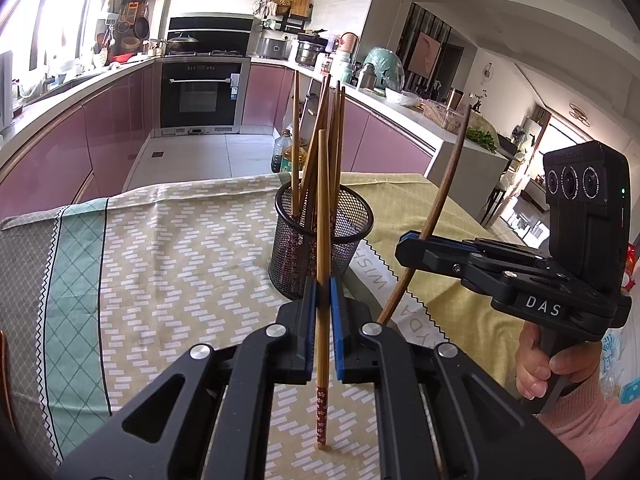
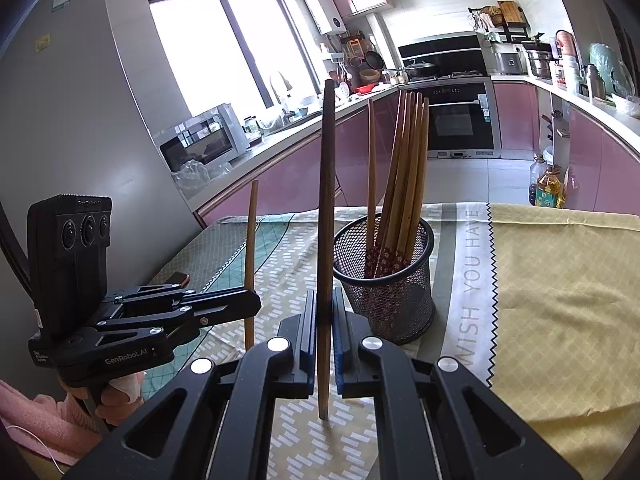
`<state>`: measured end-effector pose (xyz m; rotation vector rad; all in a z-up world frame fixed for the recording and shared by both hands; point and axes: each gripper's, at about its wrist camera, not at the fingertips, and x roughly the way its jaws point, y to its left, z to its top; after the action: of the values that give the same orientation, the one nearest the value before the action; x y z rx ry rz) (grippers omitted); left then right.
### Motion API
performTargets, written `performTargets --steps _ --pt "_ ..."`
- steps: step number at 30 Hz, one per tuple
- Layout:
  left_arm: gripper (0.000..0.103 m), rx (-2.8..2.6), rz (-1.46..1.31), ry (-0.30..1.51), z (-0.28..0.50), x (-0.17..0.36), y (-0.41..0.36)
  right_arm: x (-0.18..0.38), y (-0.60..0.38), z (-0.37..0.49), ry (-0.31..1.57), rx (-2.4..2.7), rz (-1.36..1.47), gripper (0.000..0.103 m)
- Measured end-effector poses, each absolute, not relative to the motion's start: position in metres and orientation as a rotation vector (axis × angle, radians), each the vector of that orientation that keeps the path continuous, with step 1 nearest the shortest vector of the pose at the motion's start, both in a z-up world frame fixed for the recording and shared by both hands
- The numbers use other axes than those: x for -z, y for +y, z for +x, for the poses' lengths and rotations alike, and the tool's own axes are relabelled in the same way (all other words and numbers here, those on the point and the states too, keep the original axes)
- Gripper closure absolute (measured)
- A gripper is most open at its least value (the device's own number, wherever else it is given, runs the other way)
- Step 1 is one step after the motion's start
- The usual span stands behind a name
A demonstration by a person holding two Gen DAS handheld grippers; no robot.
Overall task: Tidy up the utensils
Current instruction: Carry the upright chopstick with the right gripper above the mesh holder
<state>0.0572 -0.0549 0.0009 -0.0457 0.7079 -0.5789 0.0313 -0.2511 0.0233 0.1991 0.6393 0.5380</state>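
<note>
Seen from the left wrist, the left gripper [image 1: 323,292] pinches a light bamboo chopstick [image 1: 322,216] upright, its patterned end resting on the patterned tablecloth [image 1: 168,248]. Just beyond stands a black mesh holder [image 1: 352,220] with several chopsticks [image 1: 296,136] leaning inside. To the right, the right gripper [image 1: 412,246], held by a hand [image 1: 536,364], clamps a dark brown chopstick [image 1: 448,184] at a slant. From the right wrist, that dark chopstick [image 2: 326,208] stands between the right gripper's [image 2: 325,308] closed blue pads, its tip touching the cloth [image 2: 560,280], while the left gripper [image 2: 250,306] grips the light chopstick [image 2: 251,240] beside the holder [image 2: 416,312].
</note>
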Motion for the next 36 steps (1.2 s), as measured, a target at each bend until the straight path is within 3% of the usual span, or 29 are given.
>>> performTargets --steps 36 --pt "0.096 0.589 -0.043 0.677 0.059 -0.012 -0.056 -0.041 -0.26 0.031 0.588 -0.522 0.19 0.097"
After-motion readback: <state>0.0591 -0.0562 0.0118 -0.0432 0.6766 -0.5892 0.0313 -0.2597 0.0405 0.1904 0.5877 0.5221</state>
